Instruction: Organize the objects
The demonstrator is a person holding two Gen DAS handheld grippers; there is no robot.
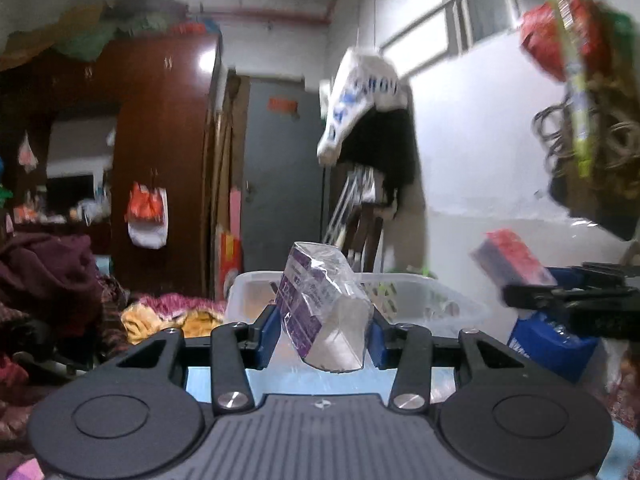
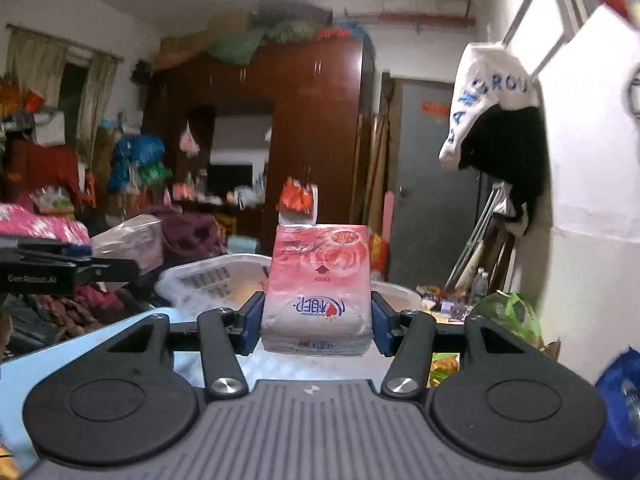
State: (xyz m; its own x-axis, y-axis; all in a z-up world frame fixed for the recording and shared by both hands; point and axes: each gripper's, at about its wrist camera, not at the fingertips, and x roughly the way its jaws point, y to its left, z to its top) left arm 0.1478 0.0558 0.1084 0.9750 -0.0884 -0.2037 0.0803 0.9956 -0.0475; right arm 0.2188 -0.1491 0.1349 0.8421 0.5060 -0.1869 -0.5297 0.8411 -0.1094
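My left gripper (image 1: 323, 332) is shut on a purple-and-white tissue pack (image 1: 320, 304) in clear wrap, held tilted above the light blue table (image 1: 208, 380). My right gripper (image 2: 316, 320) is shut on a pink rose-print tissue pack (image 2: 320, 280), held upright and square between the blue pads (image 2: 252, 320). A white plastic basket (image 1: 420, 292) (image 2: 216, 276) stands just beyond both packs. From each wrist I see the other gripper: the right one (image 1: 520, 294) with the pink pack (image 1: 512, 256), and the left one (image 2: 120, 268) with its wrapped pack (image 2: 128, 240).
A blue bag (image 1: 548, 340) (image 2: 624, 400) sits to the right. Piled clothes (image 1: 52, 280) lie on the left. A green plastic bag (image 2: 508, 316) and clutter lie by the white wall. A brown wardrobe (image 2: 312, 120) and a grey door (image 1: 280, 160) stand behind.
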